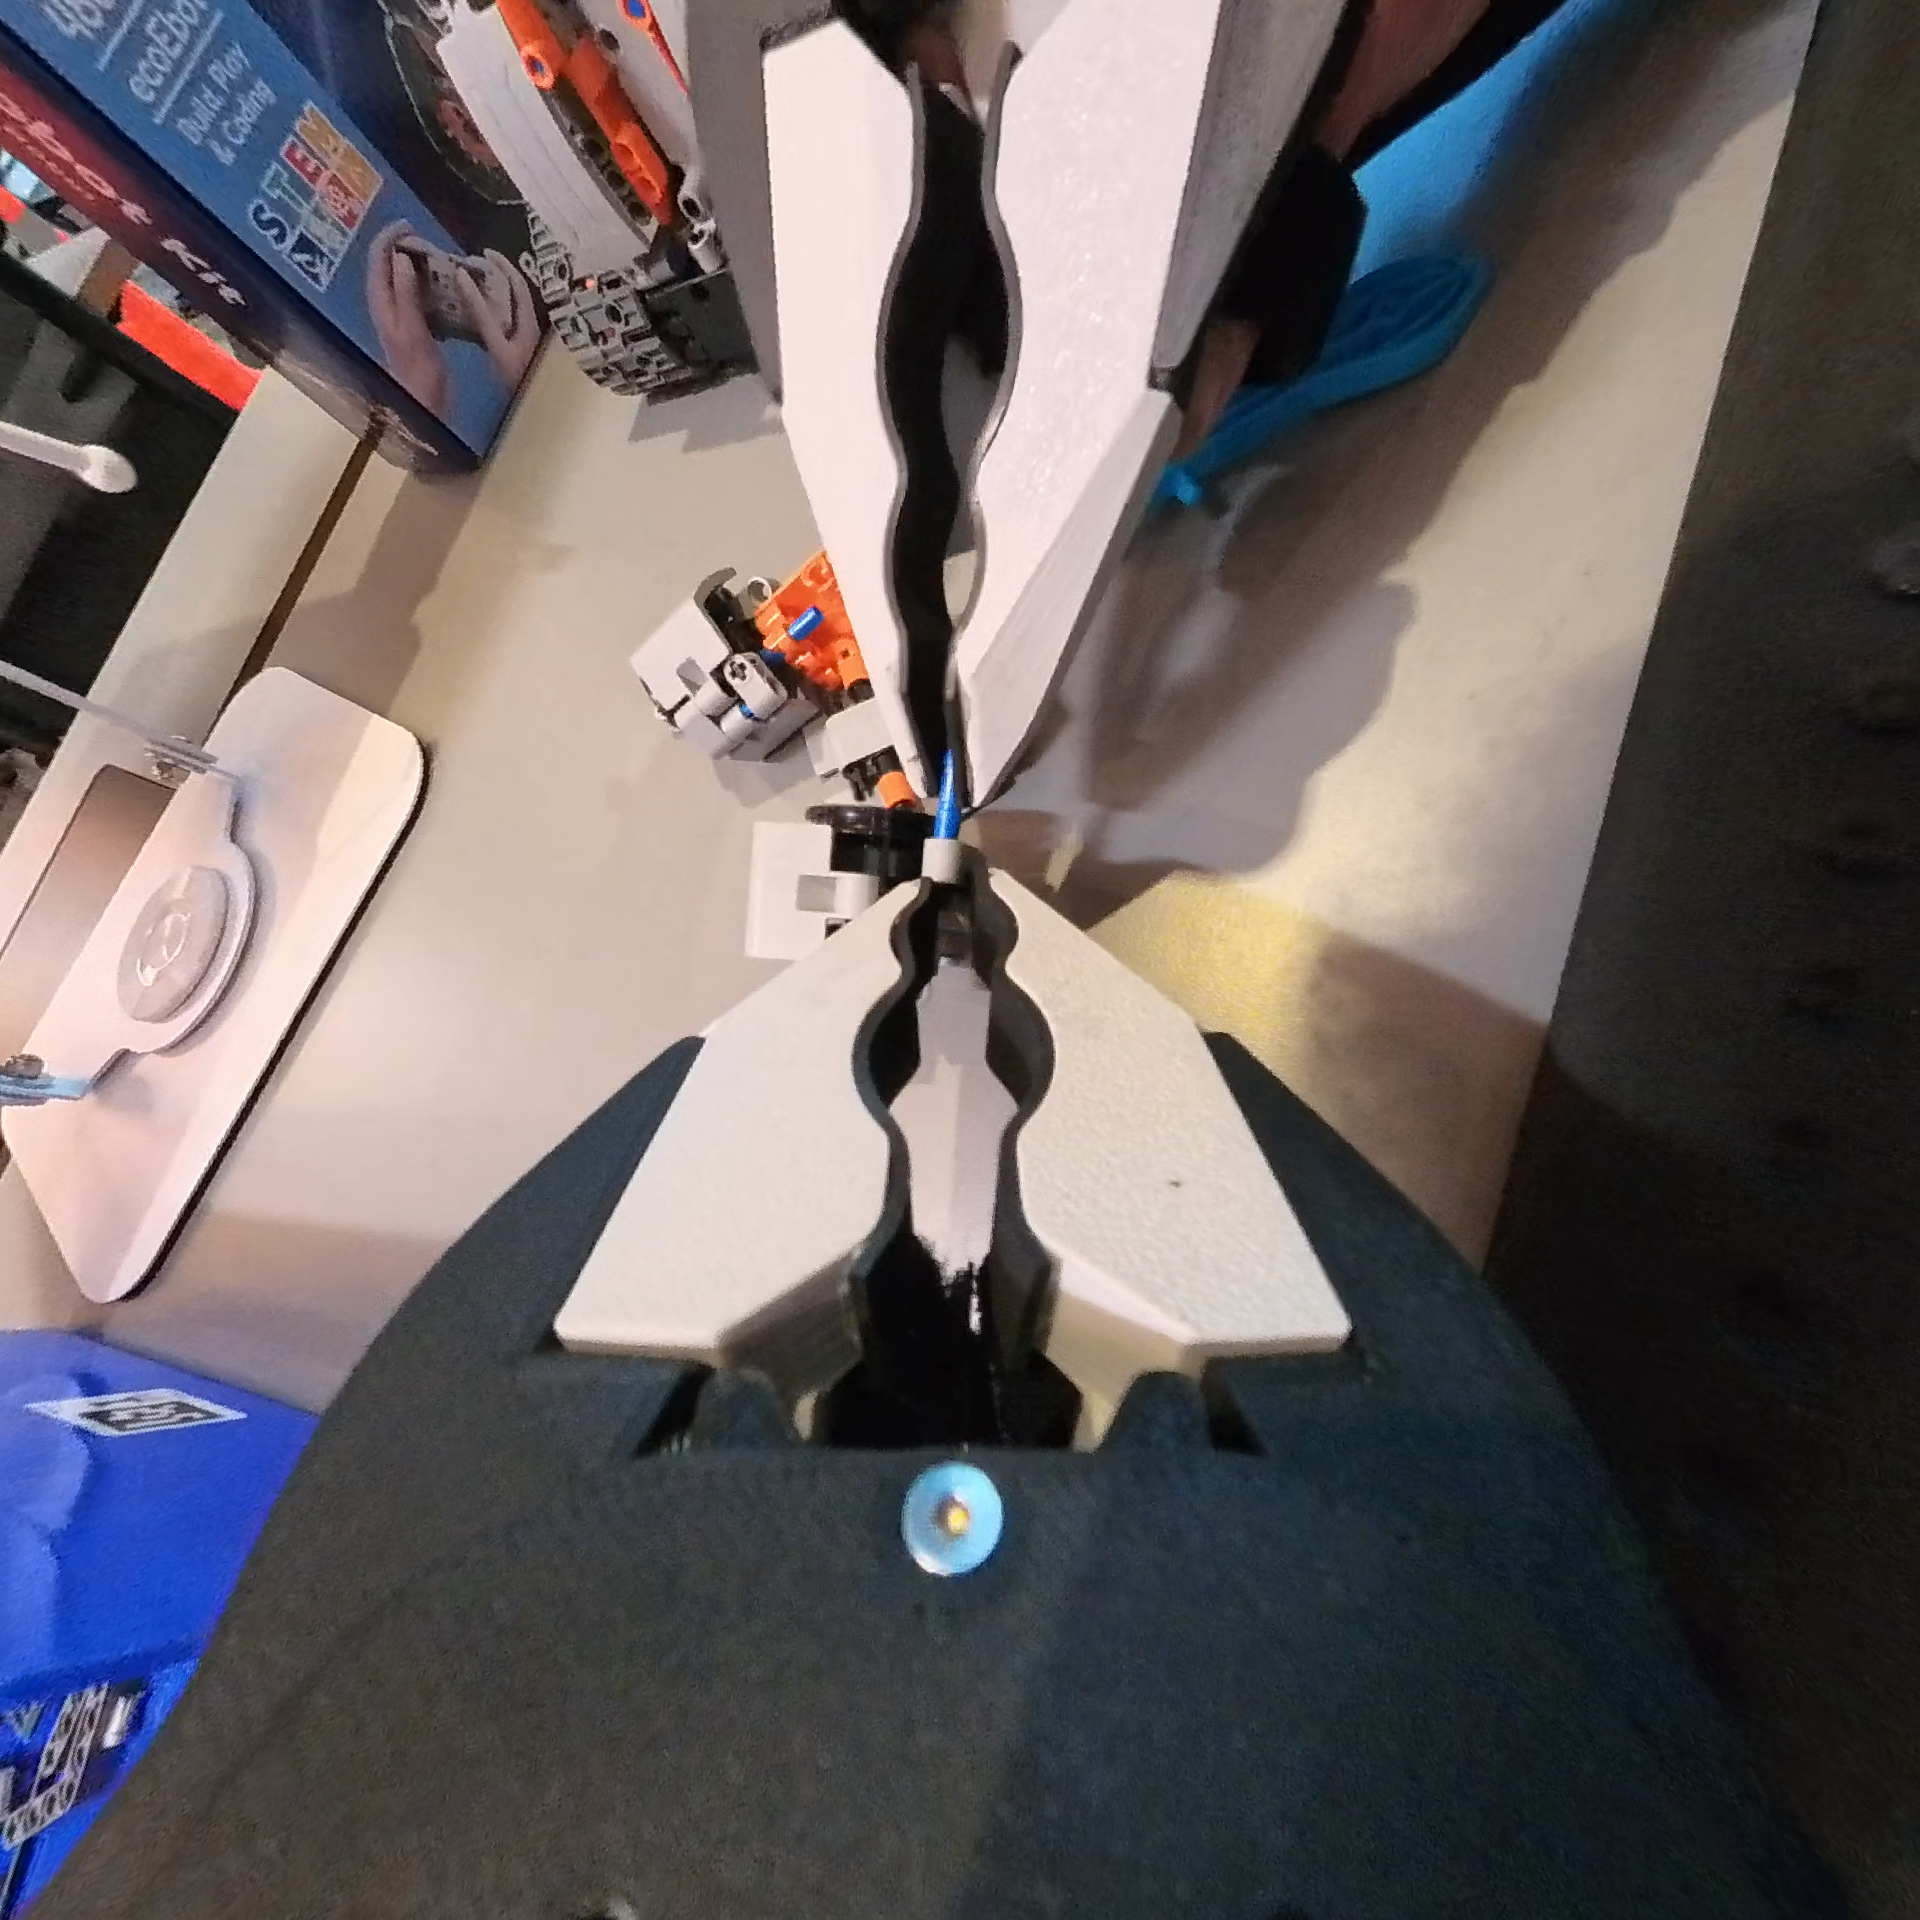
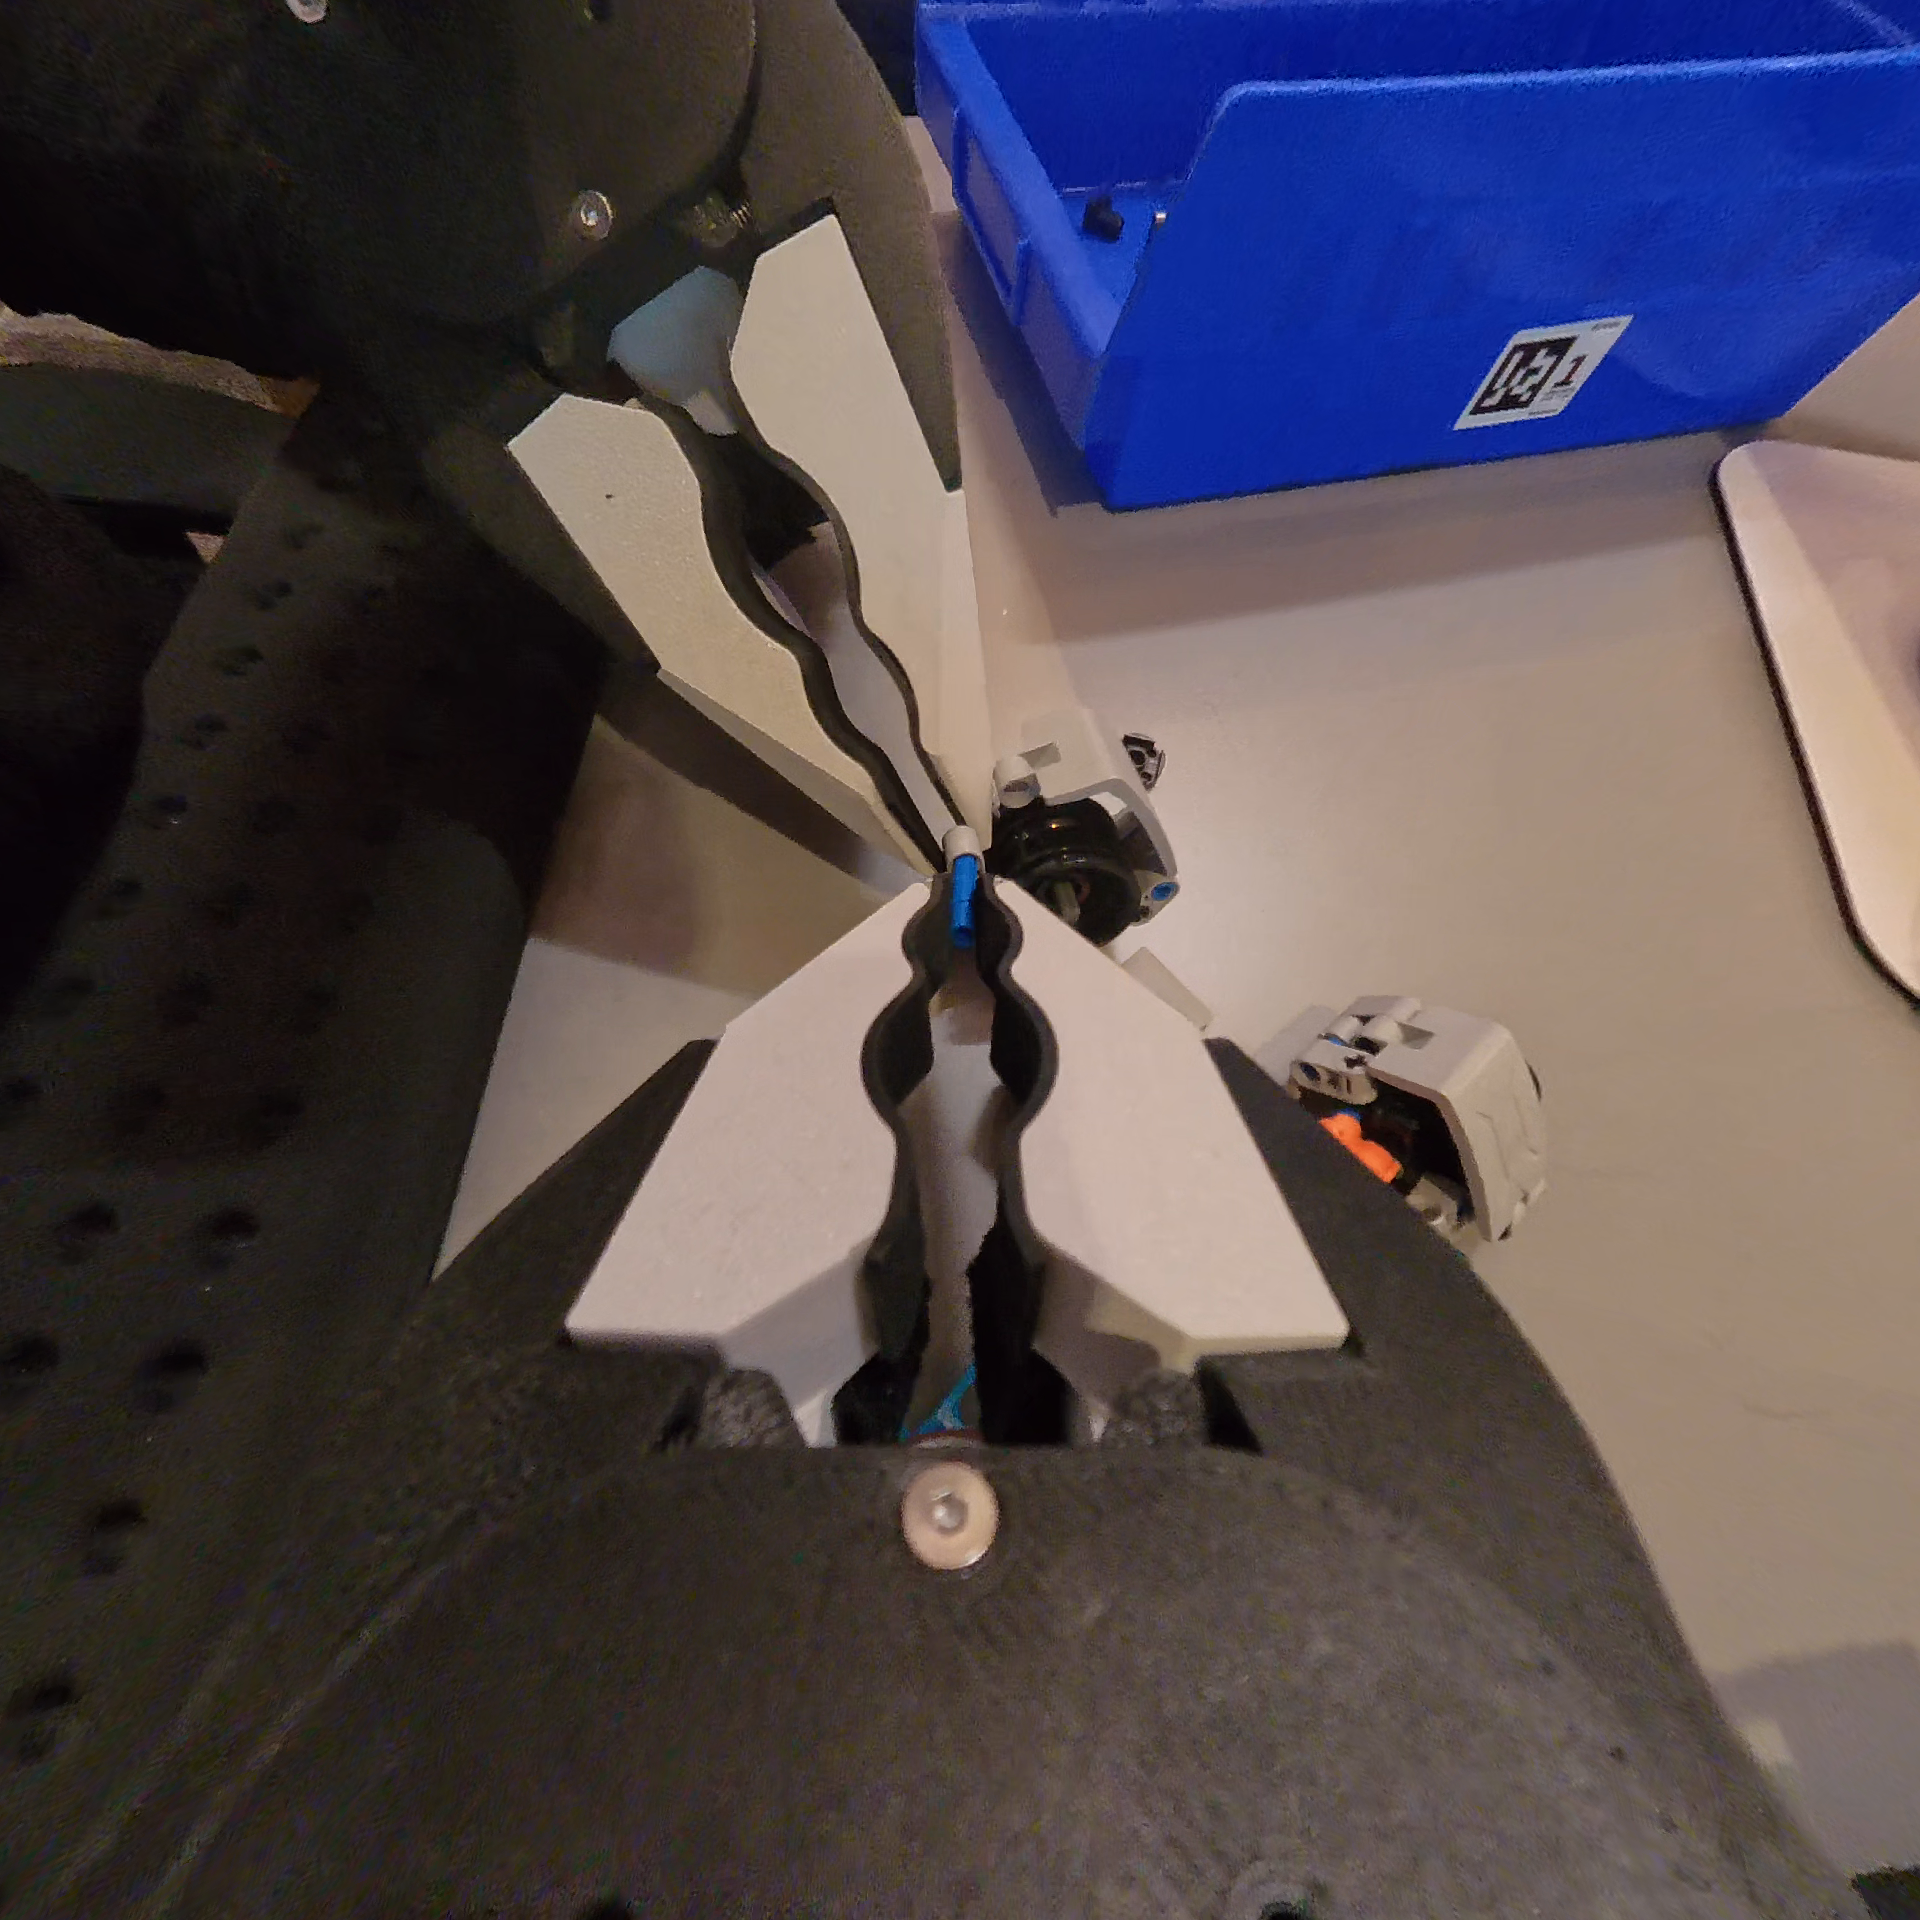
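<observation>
Pinched in our right claw [image 2: 958, 902] sits a small blue pin [image 2: 962, 902]; our left claw [image 1: 940, 883] nips its grey sleeve [image 1: 940, 858]. Both parts meet tip to tip, above the tabletop [image 2: 1455, 727]; whether they're fully seated, we cannot tell.

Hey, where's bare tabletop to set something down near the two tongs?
Bare beige tabletop lies between the blue plastic bin, the white rounded board and the grey brick assemblies. It is crowded where left tongs and right tongs meet on a small blue pin.
</observation>
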Demonstrator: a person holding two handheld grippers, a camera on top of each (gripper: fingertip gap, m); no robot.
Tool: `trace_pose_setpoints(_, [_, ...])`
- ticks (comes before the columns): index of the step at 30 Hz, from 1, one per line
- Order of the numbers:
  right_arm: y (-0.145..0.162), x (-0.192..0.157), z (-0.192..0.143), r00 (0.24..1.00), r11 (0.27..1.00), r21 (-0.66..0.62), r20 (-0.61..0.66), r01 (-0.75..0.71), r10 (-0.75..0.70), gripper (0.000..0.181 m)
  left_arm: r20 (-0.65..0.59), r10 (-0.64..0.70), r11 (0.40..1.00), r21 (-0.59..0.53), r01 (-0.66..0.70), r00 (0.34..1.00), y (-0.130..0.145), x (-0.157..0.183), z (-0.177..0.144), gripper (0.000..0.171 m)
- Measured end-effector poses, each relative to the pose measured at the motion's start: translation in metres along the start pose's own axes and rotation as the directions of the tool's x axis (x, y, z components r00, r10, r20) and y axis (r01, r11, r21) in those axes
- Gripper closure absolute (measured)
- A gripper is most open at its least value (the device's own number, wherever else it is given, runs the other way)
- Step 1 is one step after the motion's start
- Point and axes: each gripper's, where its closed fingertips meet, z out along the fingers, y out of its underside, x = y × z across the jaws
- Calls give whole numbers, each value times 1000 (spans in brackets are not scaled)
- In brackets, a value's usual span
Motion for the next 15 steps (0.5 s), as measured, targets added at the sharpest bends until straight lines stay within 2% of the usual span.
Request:
trace_pose_setpoints(7, [-4,0,-1,995,996,23,-58,87,-85,181,-3,-43,998,35,43,999,-2,-2,-3,170])
trace_pose_setpoints(15, [-3,-5,2,988,989,17,-59,146,-145,180,-18,-41,998,50,42,999,-4,3,-4,170])
